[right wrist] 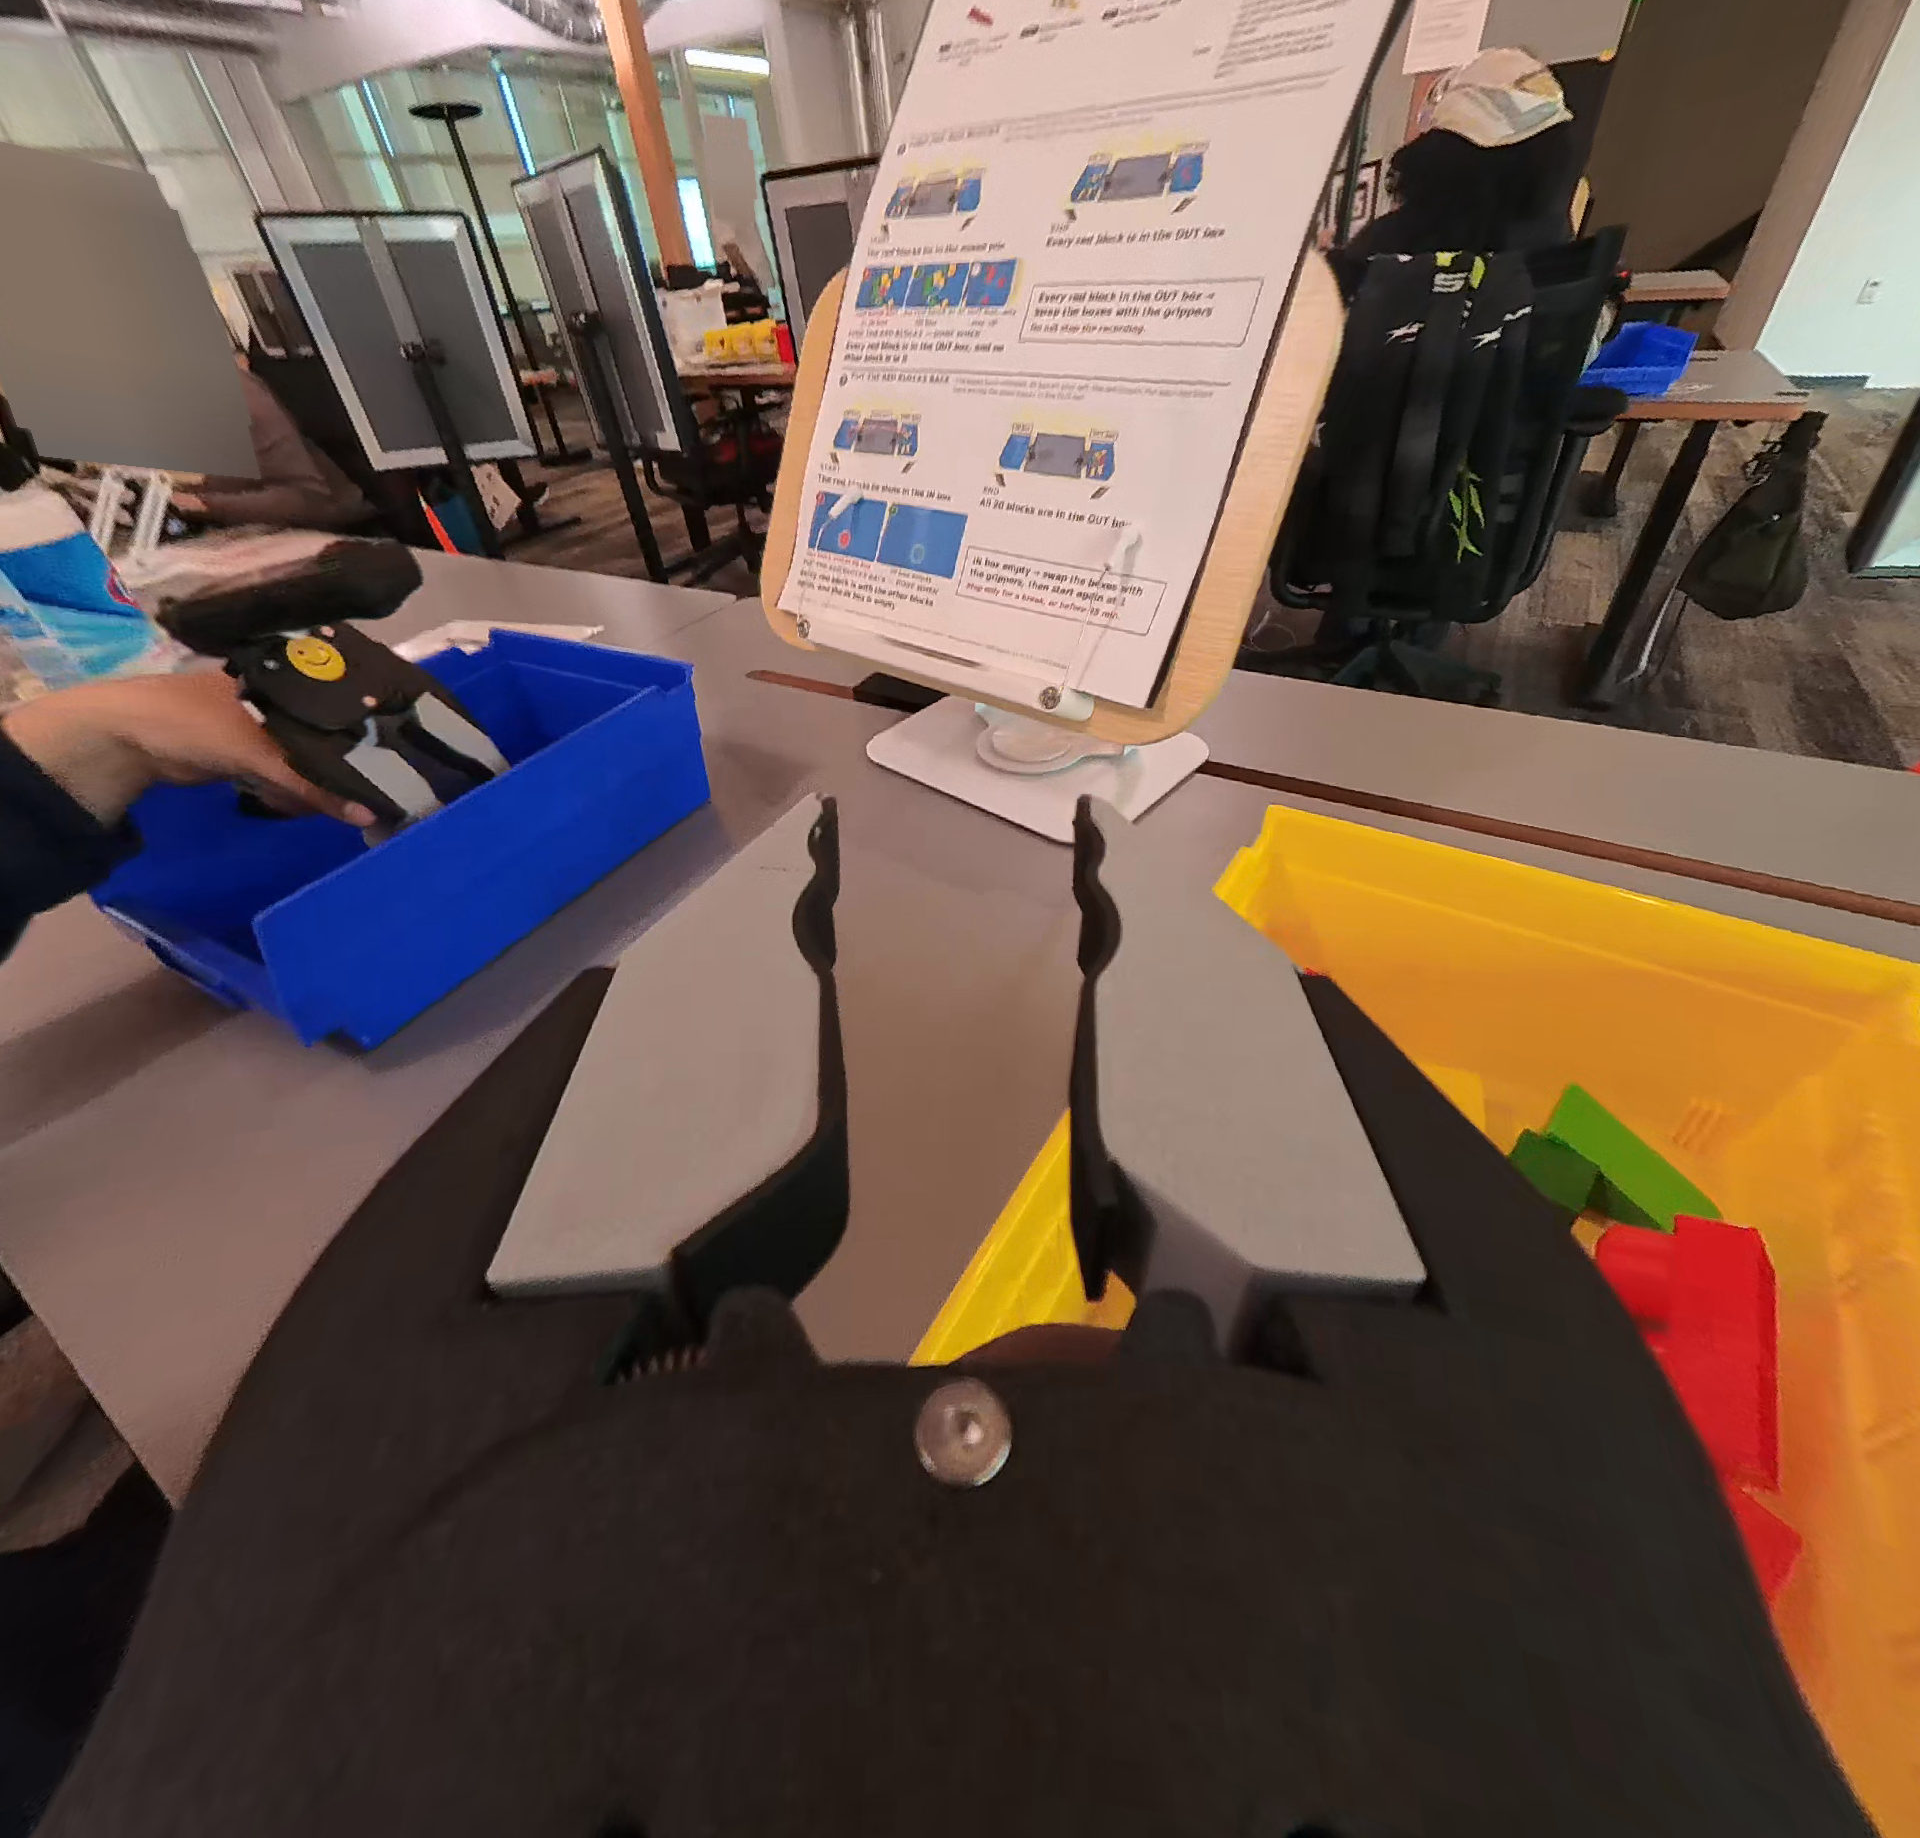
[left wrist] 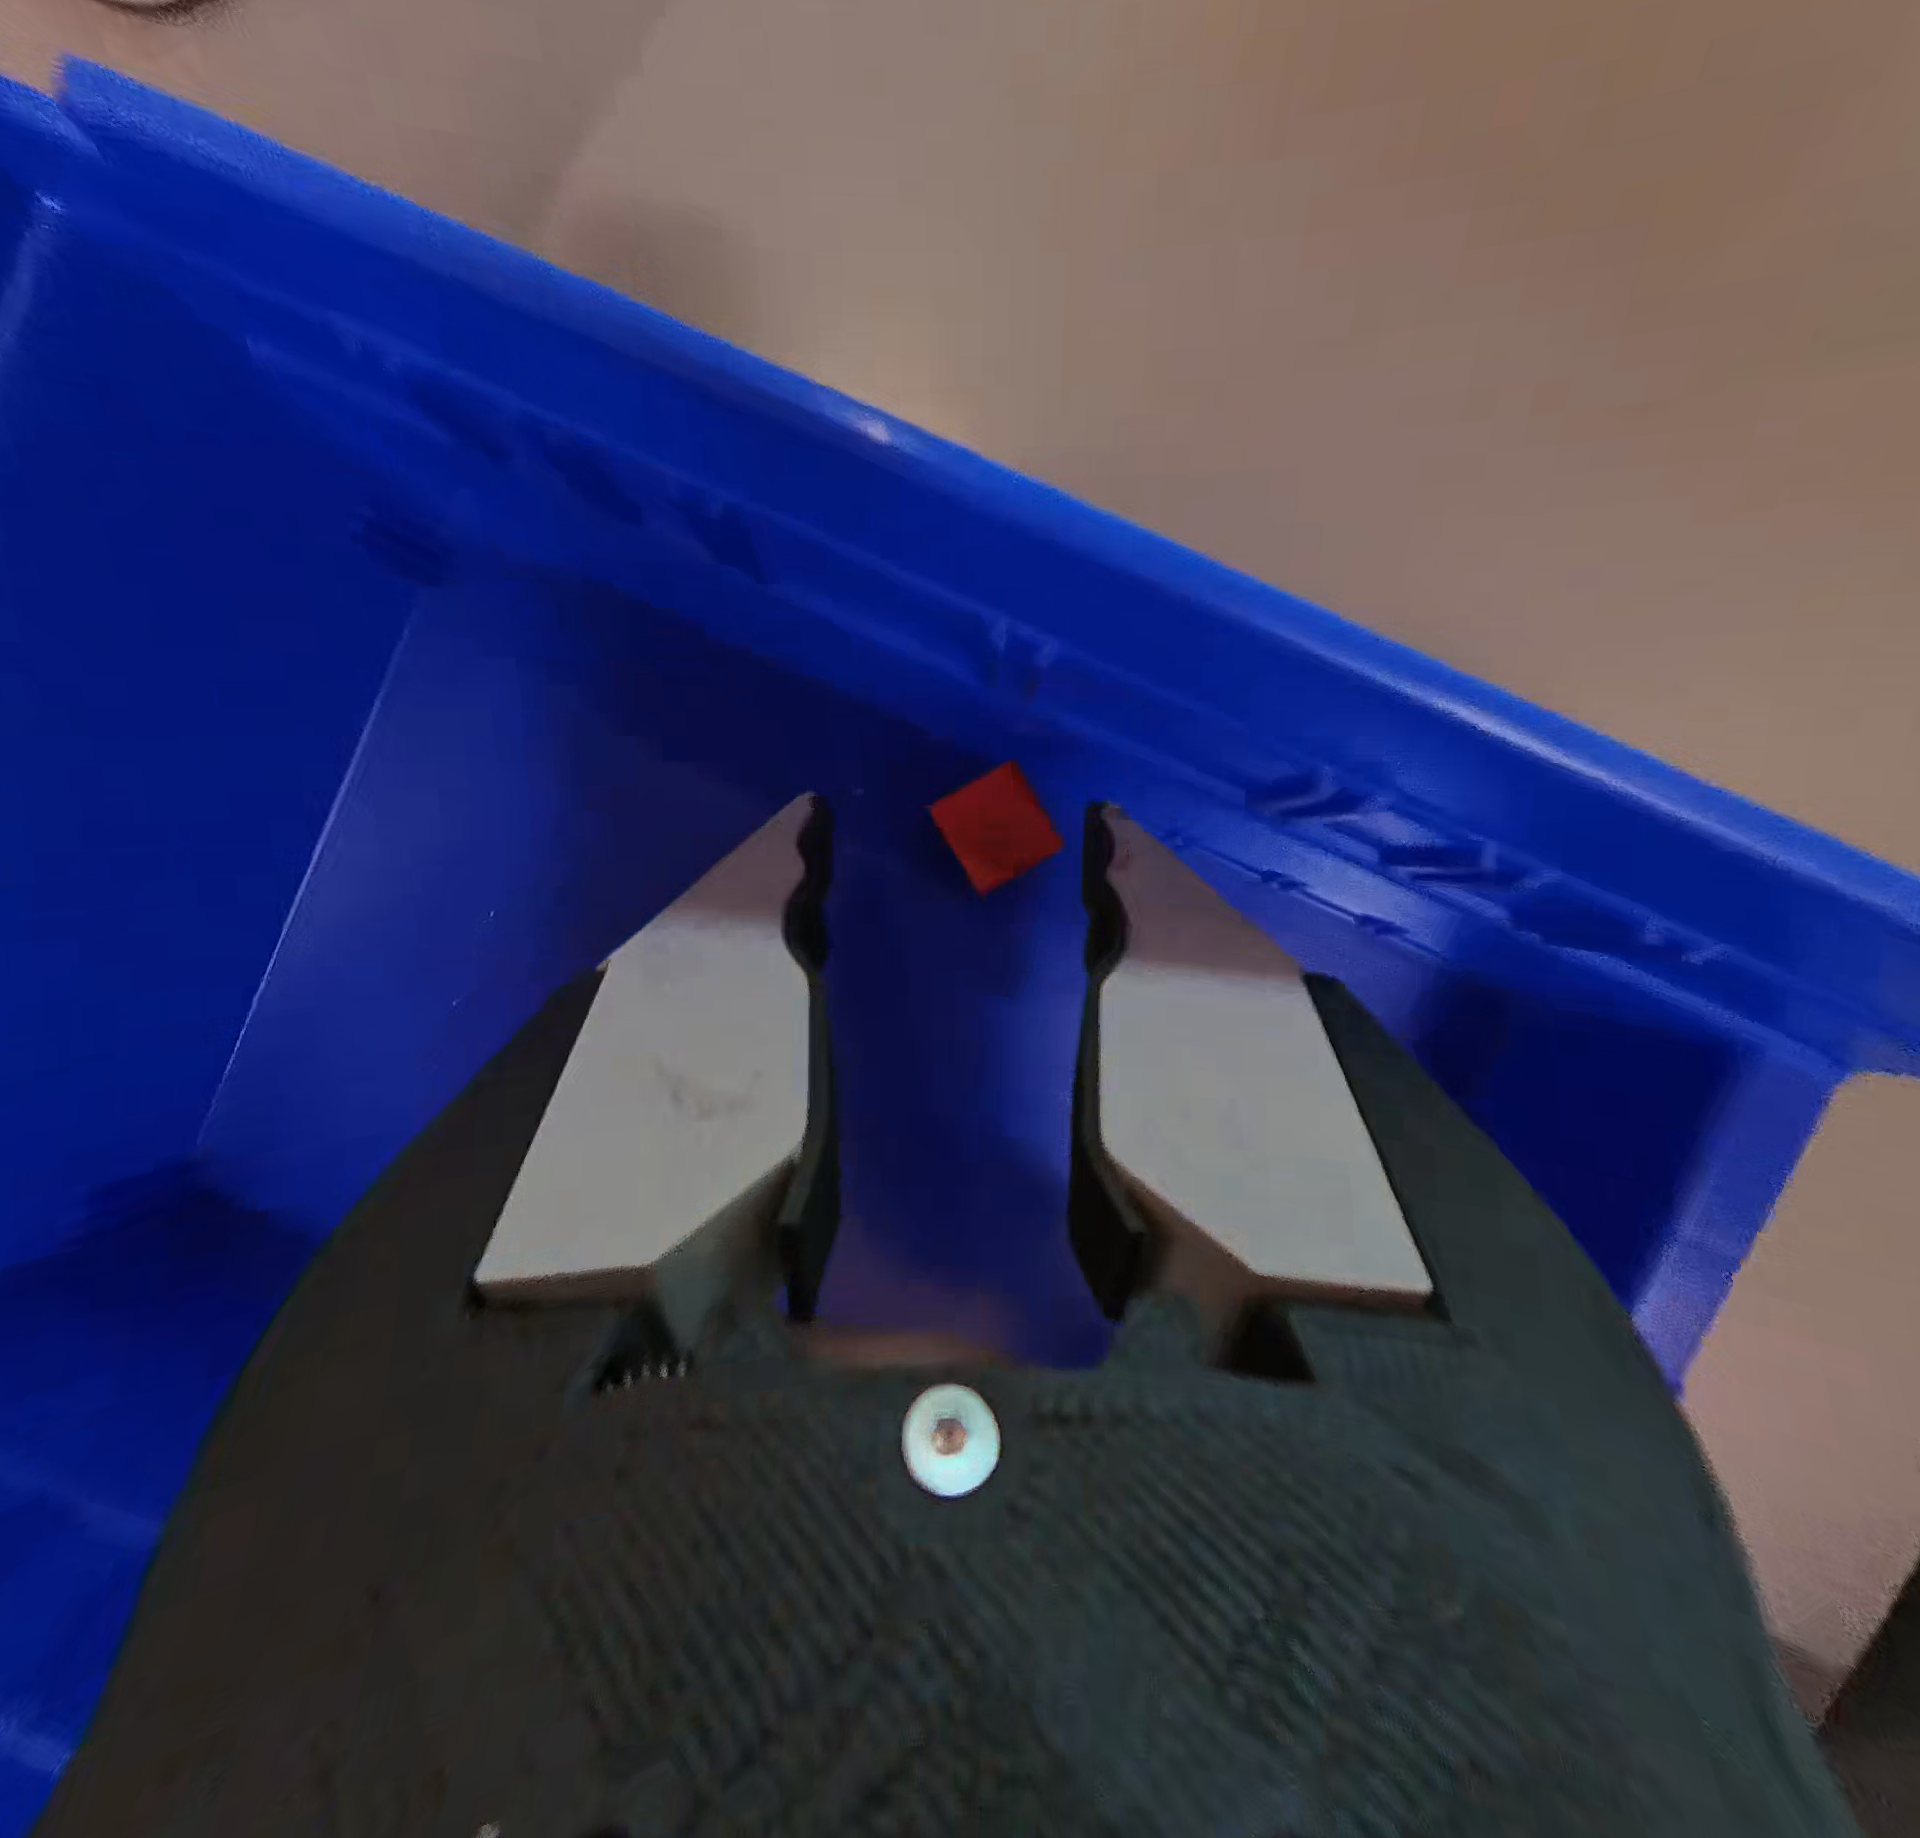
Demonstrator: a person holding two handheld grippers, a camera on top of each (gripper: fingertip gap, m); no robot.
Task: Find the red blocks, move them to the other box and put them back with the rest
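The left tongs (left wrist: 956, 822) hang inside the blue box (left wrist: 312, 645), with the jaws moderately open and nothing between them; they point down at one small red block (left wrist: 995, 826), which lies on the box floor close to the far wall, a bit right of the middle line between the tips. I think this is the last red piece in this box, as no other block shows in the visible part of the floor. The block is a small cube w/ sharp edges and a matte face, probably painted wood, turned diagonally to the jaws, so a grip may catch its corners and not its flat sides. The box is smooth moulded plastic w/ a ribbed rim and straight walls; the near wall is low, which gives the tongs easy access. In the right wrist view the left tongs (right wrist: 416, 791) show from outside, held by a hand (right wrist: 156, 739) and dipped into the blue box (right wrist: 468, 884). The right tongs (right wrist: 951, 822) wait above the grey table (right wrist: 935, 1009), open about as wide and empty, just beside the yellow box (right wrist: 1558, 957). In it lie a green block (right wrist: 1600, 1165) and red blocks (right wrist: 1694, 1331), approx. wedge and slab shapes. A paper sheet on a wooden stand (right wrist: 1278, 500) is behind, between the boxes.
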